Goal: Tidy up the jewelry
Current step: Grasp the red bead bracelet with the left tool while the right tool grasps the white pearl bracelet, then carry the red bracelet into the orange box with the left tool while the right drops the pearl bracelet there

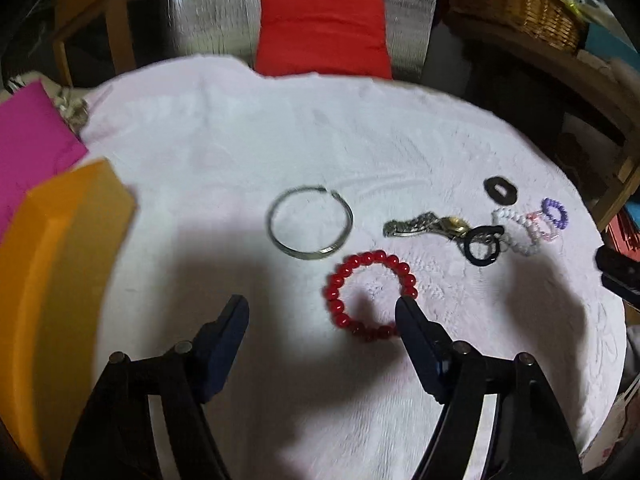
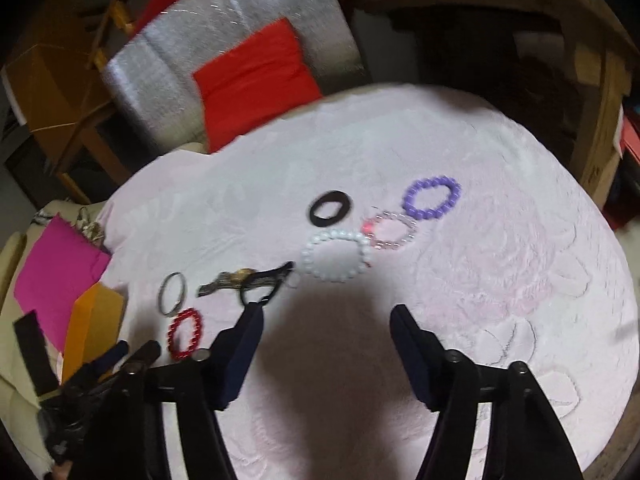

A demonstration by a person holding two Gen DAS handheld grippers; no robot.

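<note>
My cluttered home storage corner, wicker basket [image 1: 528, 4] on wooden shelving [image 1: 592, 92], cardboard boxes [image 2: 44, 92], red cushion [image 1: 324, 36] against foil insulation sheet [image 2: 224, 40], pale pink cloth [image 1: 240, 140] over my table.

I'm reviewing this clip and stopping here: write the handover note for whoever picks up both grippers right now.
Left gripper: open, empty, low over the white cloth, its right finger at the red bead bracelet.
Right gripper: open, empty, its left finger near the black hair tie.
On the cloth, all loose: metal bangle, watch, black ring, white bracelet, pink bracelet, purple bracelet.
Orange box and pink box sit at the left edge.
Done: nothing visibly sorted yet.
Left: every piece; the red bracelet looks like the likely next pick.
</note>
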